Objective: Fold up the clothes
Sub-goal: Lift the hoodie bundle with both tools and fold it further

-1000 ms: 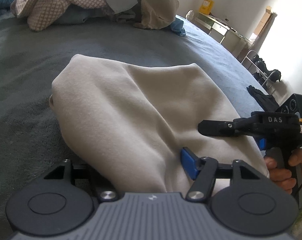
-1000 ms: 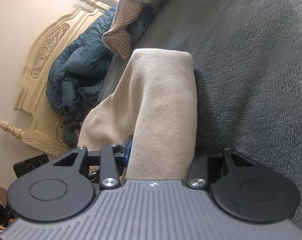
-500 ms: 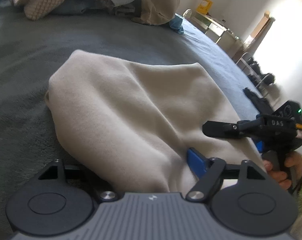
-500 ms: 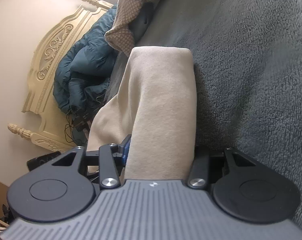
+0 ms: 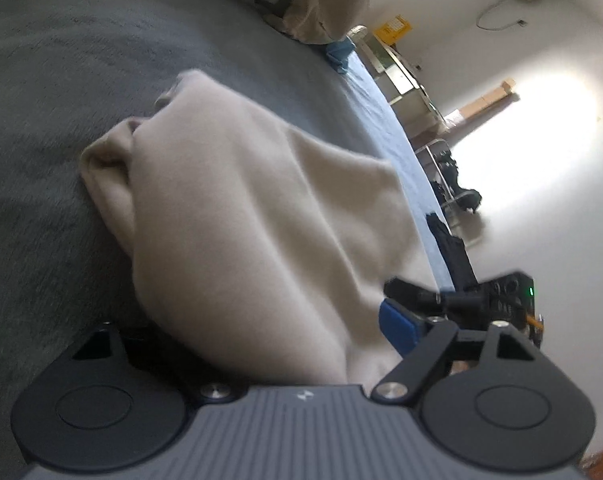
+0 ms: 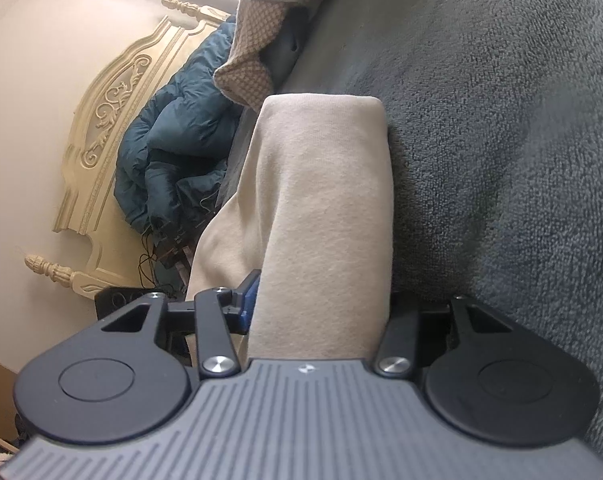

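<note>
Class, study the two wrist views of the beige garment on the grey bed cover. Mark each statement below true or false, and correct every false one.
1. The beige fleece garment lies on a grey plush bed cover. True.
2. The beige garment runs between the fingers of the right gripper. True.
3. The bed's headboard is plain dark metal. False: the headboard is cream with carved scrollwork.
4. A dark teal puffy quilt is bunched against the headboard. True.
5. The beige garment is the only cloth on the bed. False: a heap of other clothes lies at the far side, with a checked tan cloth among them.
</note>
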Available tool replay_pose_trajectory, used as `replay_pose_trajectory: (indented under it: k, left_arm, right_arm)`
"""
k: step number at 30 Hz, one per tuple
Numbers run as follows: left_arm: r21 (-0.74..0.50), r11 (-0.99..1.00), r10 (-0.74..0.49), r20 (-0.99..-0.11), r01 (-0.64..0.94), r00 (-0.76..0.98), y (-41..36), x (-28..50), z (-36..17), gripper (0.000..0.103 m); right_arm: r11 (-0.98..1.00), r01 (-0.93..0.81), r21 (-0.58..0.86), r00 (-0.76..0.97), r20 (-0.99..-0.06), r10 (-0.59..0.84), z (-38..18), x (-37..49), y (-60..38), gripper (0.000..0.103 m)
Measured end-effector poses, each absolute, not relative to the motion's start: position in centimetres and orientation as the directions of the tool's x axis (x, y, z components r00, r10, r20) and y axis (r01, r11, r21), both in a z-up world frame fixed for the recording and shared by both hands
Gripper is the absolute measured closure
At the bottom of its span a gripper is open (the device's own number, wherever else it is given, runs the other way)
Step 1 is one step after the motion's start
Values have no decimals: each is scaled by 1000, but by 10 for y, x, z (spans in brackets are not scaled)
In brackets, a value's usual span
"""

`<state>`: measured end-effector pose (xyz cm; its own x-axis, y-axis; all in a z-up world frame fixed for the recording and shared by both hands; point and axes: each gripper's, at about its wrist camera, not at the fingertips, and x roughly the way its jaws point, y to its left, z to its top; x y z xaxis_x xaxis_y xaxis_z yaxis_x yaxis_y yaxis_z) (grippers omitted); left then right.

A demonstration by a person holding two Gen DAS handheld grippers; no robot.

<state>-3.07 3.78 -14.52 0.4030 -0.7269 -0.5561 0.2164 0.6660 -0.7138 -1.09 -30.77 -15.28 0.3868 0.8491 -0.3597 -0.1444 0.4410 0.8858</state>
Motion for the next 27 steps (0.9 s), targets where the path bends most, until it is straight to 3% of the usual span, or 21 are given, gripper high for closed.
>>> replay_pose_trajectory:
  k: [7, 18, 21, 23, 27]
  left_arm:
    - [-720, 640, -753, -519, 268, 404, 48, -62, -149, 23]
    - [-687, 671, -723, -521, 281, 454, 22, -48, -151, 18]
    - [-685, 682, -703, -517, 256, 488, 24, -53, -151, 29]
    - [-673, 699, -681, -524, 242, 512, 27, -58, -150, 42]
    - [-652, 722, -654, -534, 230, 536, 26, -66, -143, 48]
  right_arm:
    - [399, -170, 901, 368, -318, 874, -156, -13, -314, 56]
    - [359, -223, 906, 335, -274, 901, -159, -17, -315, 50]
    - [422, -247, 872, 369, -318, 873, -151, -23, -307, 53]
    - [478, -270, 836, 408, -350, 843, -143, -32, -303, 57]
    - [599, -337, 726, 496, -404, 769, -121, -55, -288, 60]
